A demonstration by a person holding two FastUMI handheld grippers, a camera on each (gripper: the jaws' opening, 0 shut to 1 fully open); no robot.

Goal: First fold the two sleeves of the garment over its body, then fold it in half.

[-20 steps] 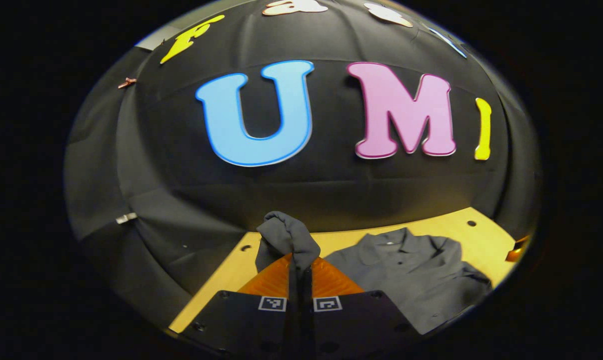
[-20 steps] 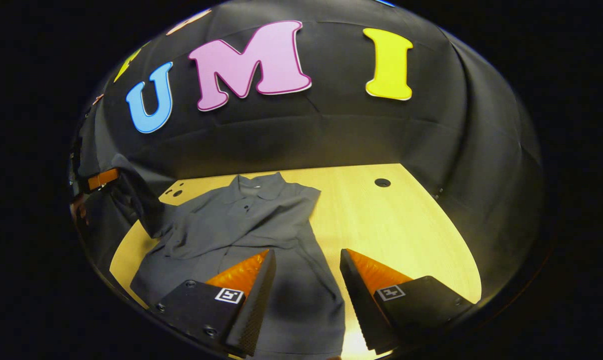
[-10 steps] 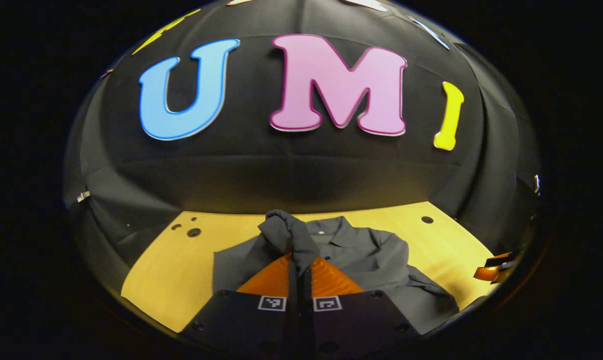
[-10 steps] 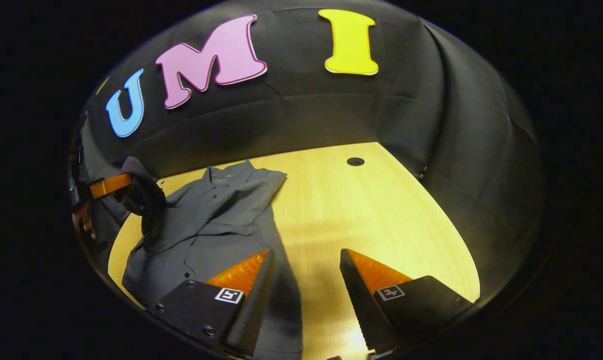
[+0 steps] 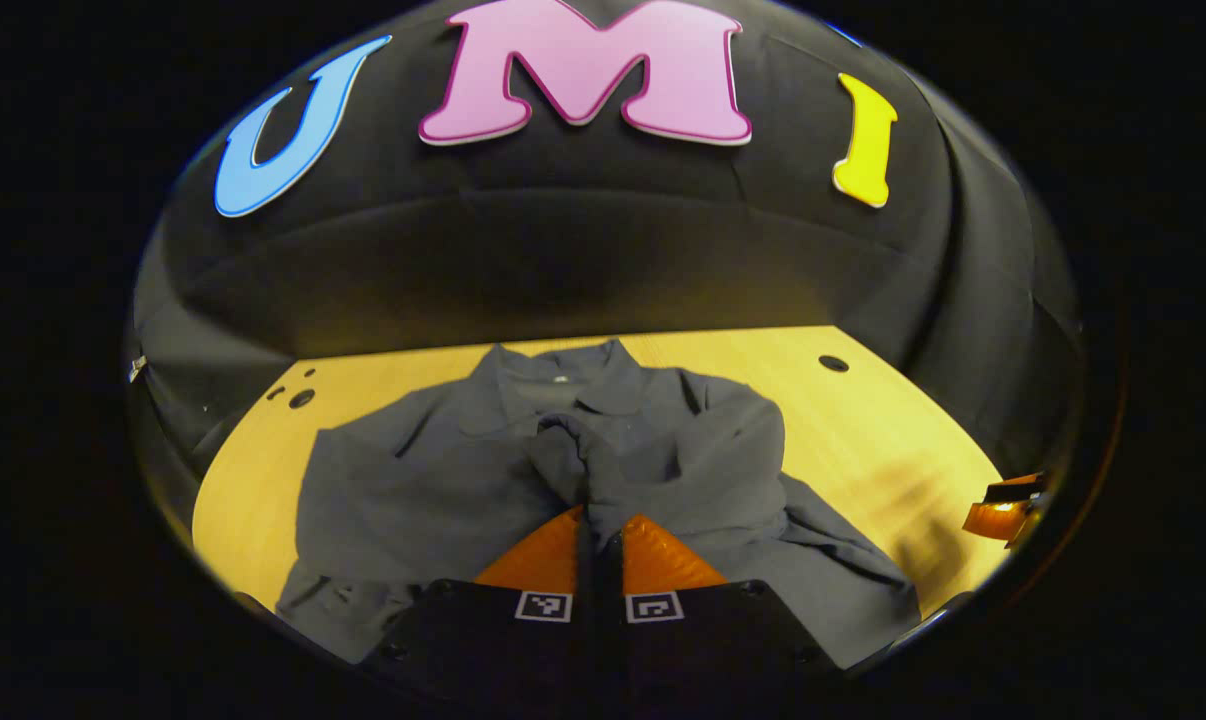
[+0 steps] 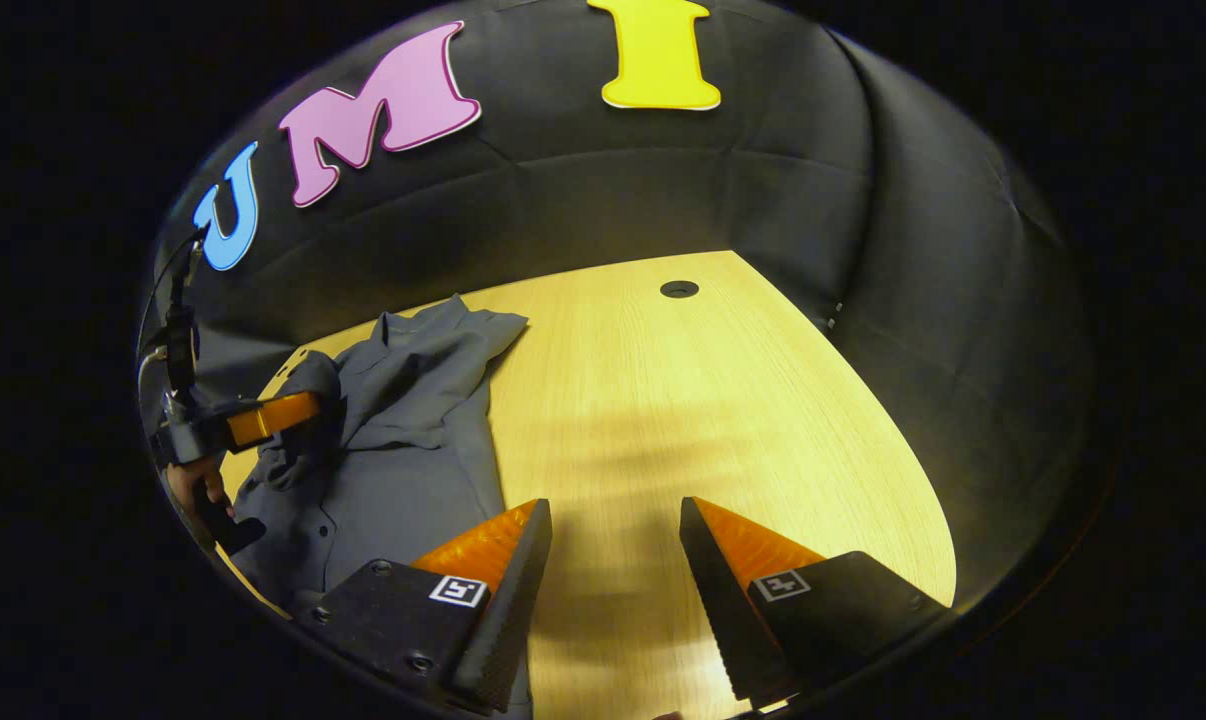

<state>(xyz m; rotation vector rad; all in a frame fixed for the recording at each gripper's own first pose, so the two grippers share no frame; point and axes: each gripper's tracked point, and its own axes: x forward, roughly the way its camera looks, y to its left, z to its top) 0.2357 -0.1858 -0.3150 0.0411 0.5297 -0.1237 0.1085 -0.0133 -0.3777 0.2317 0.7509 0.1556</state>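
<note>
A grey button-up shirt [image 5: 413,490] lies collar-away on the wooden table [image 5: 883,440]. My left gripper [image 5: 598,515] is shut on the bunched end of one sleeve [image 5: 563,455], holding it over the middle of the shirt's chest, just below the collar [image 5: 563,375]. On the shirt's right side, fabric [image 5: 733,440] lies doubled over the body. In the right gripper view the shirt [image 6: 413,400] is at the left, with the left gripper [image 6: 268,418] over it. My right gripper [image 6: 613,510] is open over bare table [image 6: 683,420], to the right of the shirt, holding nothing.
Round holes mark the tabletop at the far right [image 5: 833,363] and far left [image 5: 301,398]. The black booth wall closes in behind and beside the table. A hand [image 6: 198,485] holds the left gripper. The right gripper's finger [image 5: 1003,510] shows at the far right edge.
My left gripper has carried the sleeve from the left of the shirt inward and down over the chest. The right gripper has moved rightwards off the shirt onto bare table, staying open.
</note>
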